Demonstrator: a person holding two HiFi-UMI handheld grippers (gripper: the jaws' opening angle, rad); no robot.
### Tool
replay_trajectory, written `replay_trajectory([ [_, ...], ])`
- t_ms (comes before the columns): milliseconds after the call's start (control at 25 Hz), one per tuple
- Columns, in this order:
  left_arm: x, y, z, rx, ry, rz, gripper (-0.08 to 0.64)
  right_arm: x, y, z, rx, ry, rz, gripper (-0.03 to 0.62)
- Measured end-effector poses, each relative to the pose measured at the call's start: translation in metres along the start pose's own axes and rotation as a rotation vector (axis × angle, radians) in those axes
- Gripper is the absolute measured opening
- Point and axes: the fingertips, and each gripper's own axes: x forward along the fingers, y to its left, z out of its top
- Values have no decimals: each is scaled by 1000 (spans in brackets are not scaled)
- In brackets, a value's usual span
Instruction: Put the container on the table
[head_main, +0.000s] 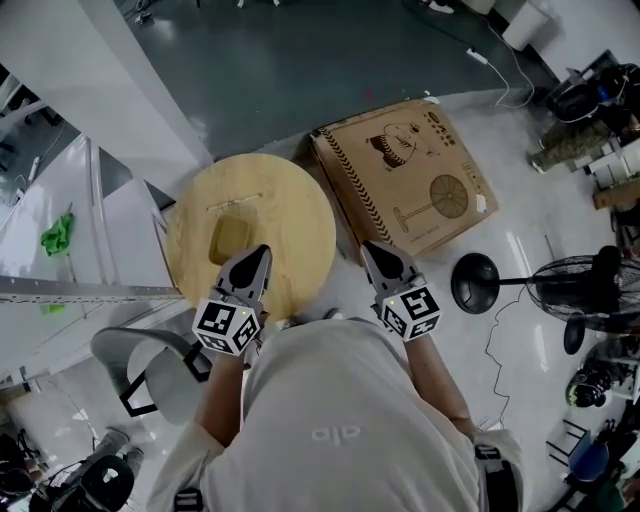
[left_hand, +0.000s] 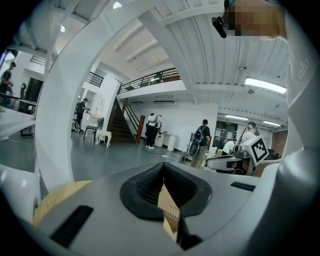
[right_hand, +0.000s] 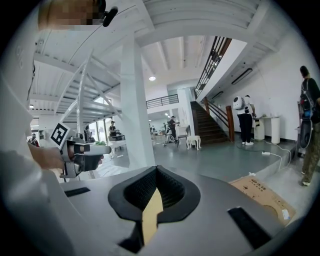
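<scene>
In the head view a flat, yellowish, square container lies on the round wooden table, left of its middle. My left gripper hovers over the table's near edge, just right of the container and apart from it, jaws together and empty. My right gripper hangs beyond the table's right rim, above the floor, shut with nothing in it. In the left gripper view the left gripper shows dark pads that meet. In the right gripper view the right gripper also has its pads pressed together, and the left gripper appears at the left.
A big cardboard box lies flat on the floor right of the table. A black round stand base and a floor fan are further right. A grey chair stands at my near left, white shelving beyond it.
</scene>
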Motion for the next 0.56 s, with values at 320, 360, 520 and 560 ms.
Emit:
replay_trajectory([
  [320, -8, 1, -1, 10, 13, 20, 17, 1, 7, 1, -25, 7, 17, 26],
  [360, -10, 1, -2, 10, 15, 22, 17, 1, 8, 1, -24, 8, 18, 26],
  [520, -13, 2, -4, 9, 18, 29, 17, 1, 10, 0, -30, 9, 23, 26],
  [560, -14, 2, -4, 10, 18, 31, 17, 1, 11, 0, -31, 9, 25, 26],
])
